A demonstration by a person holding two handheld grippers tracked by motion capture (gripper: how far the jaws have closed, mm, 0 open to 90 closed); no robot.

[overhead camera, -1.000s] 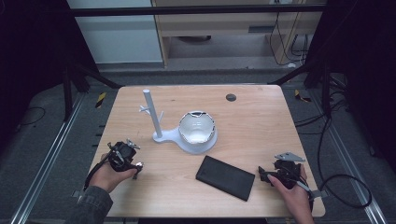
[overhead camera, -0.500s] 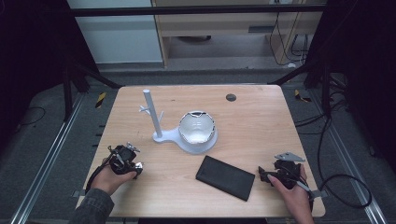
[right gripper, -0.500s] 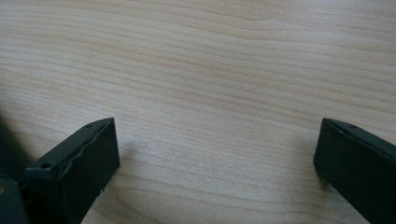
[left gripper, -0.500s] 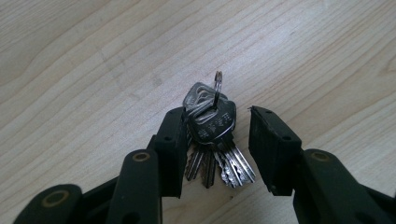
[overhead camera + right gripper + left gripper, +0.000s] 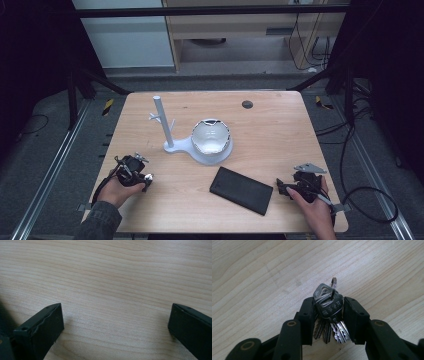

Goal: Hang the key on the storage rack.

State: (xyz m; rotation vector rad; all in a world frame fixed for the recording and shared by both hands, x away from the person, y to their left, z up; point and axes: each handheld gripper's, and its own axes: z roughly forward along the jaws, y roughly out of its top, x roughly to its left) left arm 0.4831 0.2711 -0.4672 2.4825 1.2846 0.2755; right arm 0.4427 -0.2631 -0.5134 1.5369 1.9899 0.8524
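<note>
**Desk:** What is the subject, and where does it sit?

**Photographer:** A bunch of keys [image 5: 329, 312] on a split ring [image 5: 333, 283], lying on the wooden table [image 5: 280, 130] near its front left corner. The left gripper [image 5: 329, 320] straddles the bunch, its jaws having just been closing, and both pads now appear to press against the key heads.

**Desk:** How will it handle?

**Photographer:** Judging by the look, it is light, hard metal, but loose: the keys can pivot on the ring and fan out, and the smooth faces may slip. The stacked heads, where the jaws sit, seem the best hold; the blades would splay.

**Desk:** And the other hand?

**Photographer:** The right gripper [image 5: 116, 322] rests at the front right, jaws wide apart over bare wood, holding nothing. Between the two hands lies a flat black case [image 5: 241, 190]; behind it stands a white stand [image 5: 162, 122] with short pegs, its base carrying a shiny bowl [image 5: 211, 137]. A small dark disc [image 5: 247, 104] sits near the far edge.

**Desk:** Anything unclear?

**Photographer:** In the high view the left hand [image 5: 117, 190] and gripper body cover the keys. The number of keys is hard to count, their tips are tucked between the jaws, and the stamped lettering is not legible.
</note>
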